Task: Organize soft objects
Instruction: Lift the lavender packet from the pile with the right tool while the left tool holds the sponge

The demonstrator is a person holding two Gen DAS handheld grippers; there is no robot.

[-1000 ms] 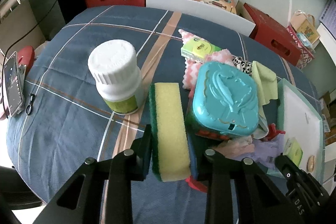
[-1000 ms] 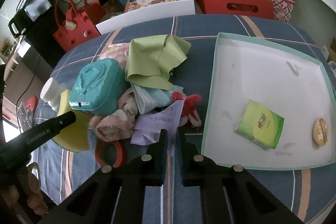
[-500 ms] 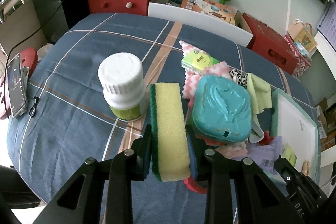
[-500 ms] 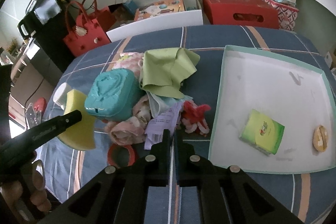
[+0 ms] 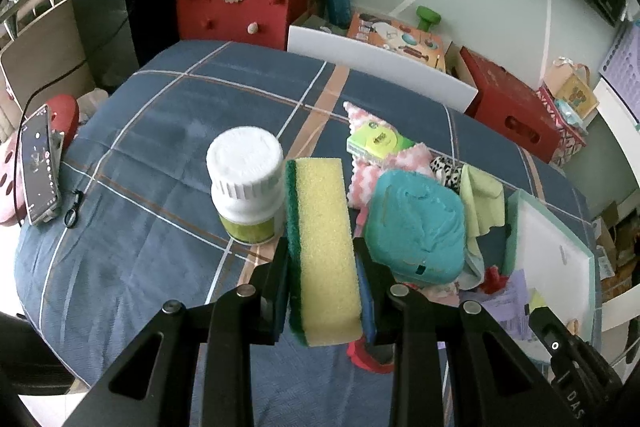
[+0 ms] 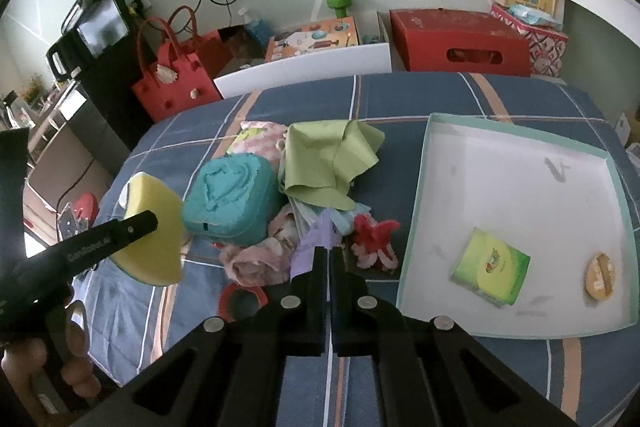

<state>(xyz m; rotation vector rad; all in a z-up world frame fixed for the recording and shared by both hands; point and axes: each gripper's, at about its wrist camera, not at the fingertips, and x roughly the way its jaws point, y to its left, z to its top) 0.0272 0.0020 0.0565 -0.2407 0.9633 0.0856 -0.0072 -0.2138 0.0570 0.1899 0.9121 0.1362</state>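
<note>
Both claws rose: left claw (image 5: 322,259) clenches yellow-green foam sponge (image 5: 322,251), right claw (image 6: 329,259) pinches lilac paper slip (image 6: 316,243). White teal-rimmed tray (image 6: 520,187), right, holds green tissue pack (image 6: 490,267), round tan disc (image 6: 600,273).

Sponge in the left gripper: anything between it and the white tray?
Yes. The sponge, clamped in the left gripper, has the teal case and the cloth pile, with the green cloth on top, lying between it and the white tray. Held above the table, it could probably pass over them.

Tray (image 6: 516,195) floor mostly free, soft pile (image 6: 320,167) crowding its left, probably touching
</note>
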